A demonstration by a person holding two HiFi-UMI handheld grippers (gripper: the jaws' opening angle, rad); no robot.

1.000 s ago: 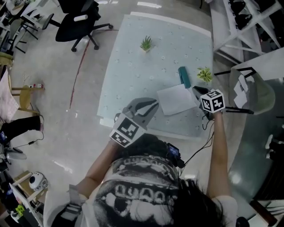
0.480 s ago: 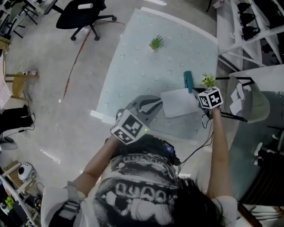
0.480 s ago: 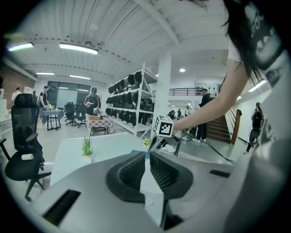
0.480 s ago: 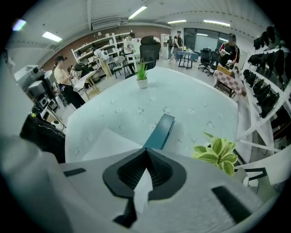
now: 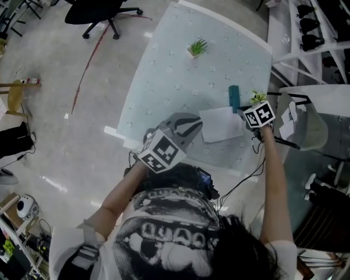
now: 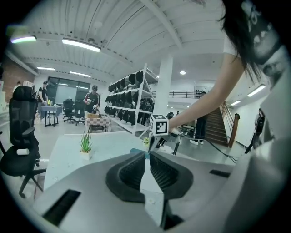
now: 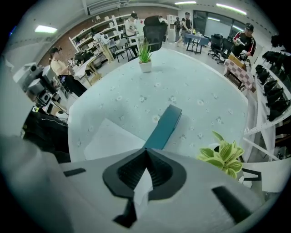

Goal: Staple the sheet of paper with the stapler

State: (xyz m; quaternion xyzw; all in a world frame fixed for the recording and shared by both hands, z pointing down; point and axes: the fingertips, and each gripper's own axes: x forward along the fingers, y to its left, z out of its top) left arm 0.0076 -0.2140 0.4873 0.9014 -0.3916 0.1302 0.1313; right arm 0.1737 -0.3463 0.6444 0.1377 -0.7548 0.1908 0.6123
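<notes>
Sheet of paper lies flat near the table's person-side edge, with the teal stapler at its 1 o'clock corner. The right gripper has its jaws pressed together on nothing and points steeply down over the stapler's near end, likely as a blunt tip to push it shut. The left gripper, jaws also together, noses the sheet's 9 o'clock edge, probably to pin it. Pale speckled table, potted plant at 11 o'clock, second plant at 2; glossy floor, office chair, shelving around.
</notes>
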